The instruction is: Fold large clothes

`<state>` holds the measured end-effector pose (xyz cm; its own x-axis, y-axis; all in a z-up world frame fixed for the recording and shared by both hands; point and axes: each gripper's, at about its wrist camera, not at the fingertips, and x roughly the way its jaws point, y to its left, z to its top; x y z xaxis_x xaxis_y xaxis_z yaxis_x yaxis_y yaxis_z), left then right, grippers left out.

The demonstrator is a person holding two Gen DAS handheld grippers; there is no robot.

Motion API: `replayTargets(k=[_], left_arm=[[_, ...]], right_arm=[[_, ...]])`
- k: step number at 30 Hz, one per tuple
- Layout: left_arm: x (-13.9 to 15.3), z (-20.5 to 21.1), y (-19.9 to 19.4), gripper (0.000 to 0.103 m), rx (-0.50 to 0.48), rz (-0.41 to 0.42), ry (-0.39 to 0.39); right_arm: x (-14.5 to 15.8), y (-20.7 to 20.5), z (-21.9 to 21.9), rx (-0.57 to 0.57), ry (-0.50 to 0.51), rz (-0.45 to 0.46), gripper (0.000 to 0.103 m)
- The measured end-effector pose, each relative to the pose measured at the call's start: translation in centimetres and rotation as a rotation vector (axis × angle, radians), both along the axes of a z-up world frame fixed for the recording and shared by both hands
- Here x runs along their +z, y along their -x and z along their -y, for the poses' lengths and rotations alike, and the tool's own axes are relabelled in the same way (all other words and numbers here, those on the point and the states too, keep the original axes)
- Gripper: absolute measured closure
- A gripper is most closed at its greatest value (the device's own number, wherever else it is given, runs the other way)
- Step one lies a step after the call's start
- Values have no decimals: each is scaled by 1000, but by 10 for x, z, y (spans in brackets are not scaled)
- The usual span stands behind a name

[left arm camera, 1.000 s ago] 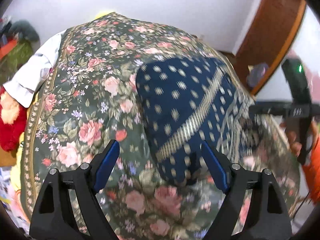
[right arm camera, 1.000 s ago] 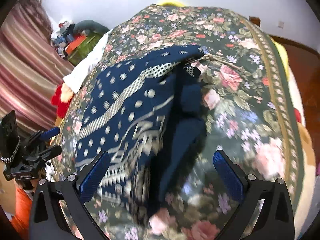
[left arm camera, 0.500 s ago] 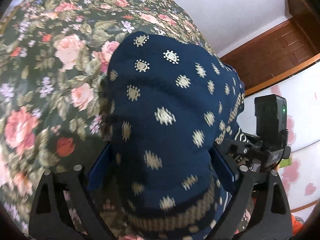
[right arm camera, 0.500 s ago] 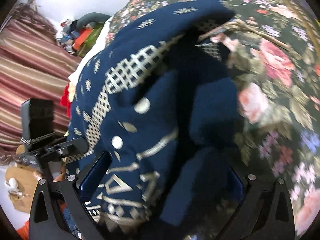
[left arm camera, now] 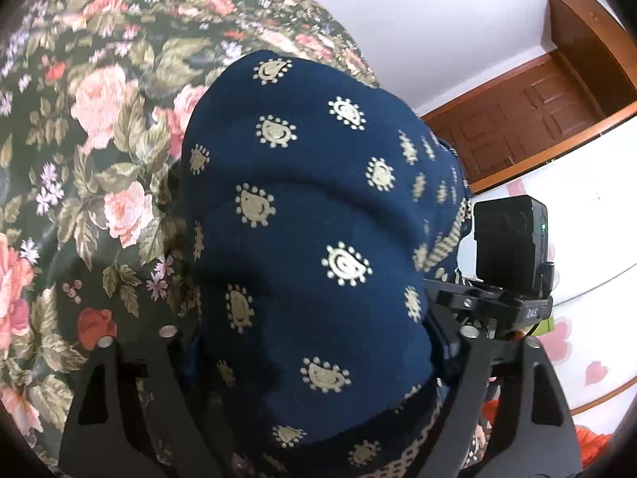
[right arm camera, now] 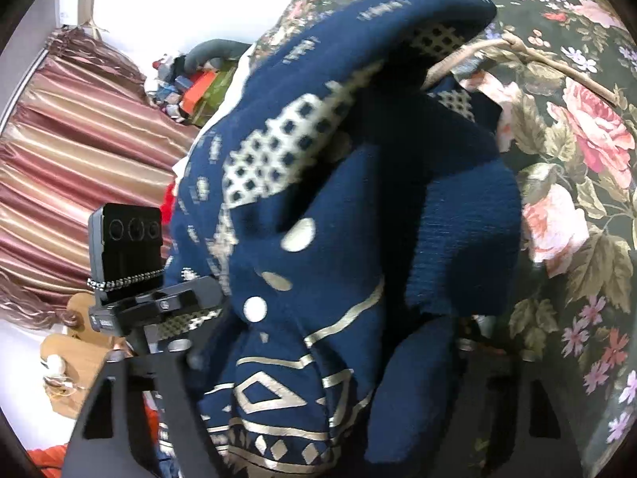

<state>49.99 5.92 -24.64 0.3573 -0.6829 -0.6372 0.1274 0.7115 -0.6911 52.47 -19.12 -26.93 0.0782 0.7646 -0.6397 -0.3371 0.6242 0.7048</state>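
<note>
A navy blue garment [left arm camera: 310, 239] with gold motifs lies bunched on the floral bedspread [left arm camera: 91, 127]. It fills the space between the fingers of my left gripper [left arm camera: 314, 354], which stand wide apart around the cloth; the tips are hidden by it. In the right wrist view the same garment [right arm camera: 338, 239], with gold geometric bands and a beige drawstring [right arm camera: 517, 46], is heaped between the fingers of my right gripper [right arm camera: 326, 358], which also stand wide. Each gripper shows in the other's view: the right one [left arm camera: 505, 279] and the left one [right arm camera: 131, 279].
A wooden door [left arm camera: 529, 115] and white wall stand beyond the bed. Striped pink curtains [right arm camera: 79, 167] hang at the left, with a pile of clutter [right arm camera: 191, 83] by the bed's far side. The bedspread [right arm camera: 577, 159] stretches right.
Both grippers have dropped from above the bed down onto the garment's near edge and pushed in. The cloth now sits bunched between both pairs of fingers, and the fingers have closed in slightly.
</note>
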Motion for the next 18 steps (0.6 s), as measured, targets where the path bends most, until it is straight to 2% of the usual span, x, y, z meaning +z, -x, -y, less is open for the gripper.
replayTargets(k=[3,6,9,18], left_arm=[[14,1,6,28,-1,24,-17],[32,-1,17,30,-1,57,-43],[55,-6,26,31,3,100,-74],[121,-33,50,31,43,211,-73]], right_arm=[[14,8,-2,10,-6,31,48],[30,20,-4,16,-4,49,52],[49,31,-8,27,5,84,54],[130,71,-27,55,-6,199,54]])
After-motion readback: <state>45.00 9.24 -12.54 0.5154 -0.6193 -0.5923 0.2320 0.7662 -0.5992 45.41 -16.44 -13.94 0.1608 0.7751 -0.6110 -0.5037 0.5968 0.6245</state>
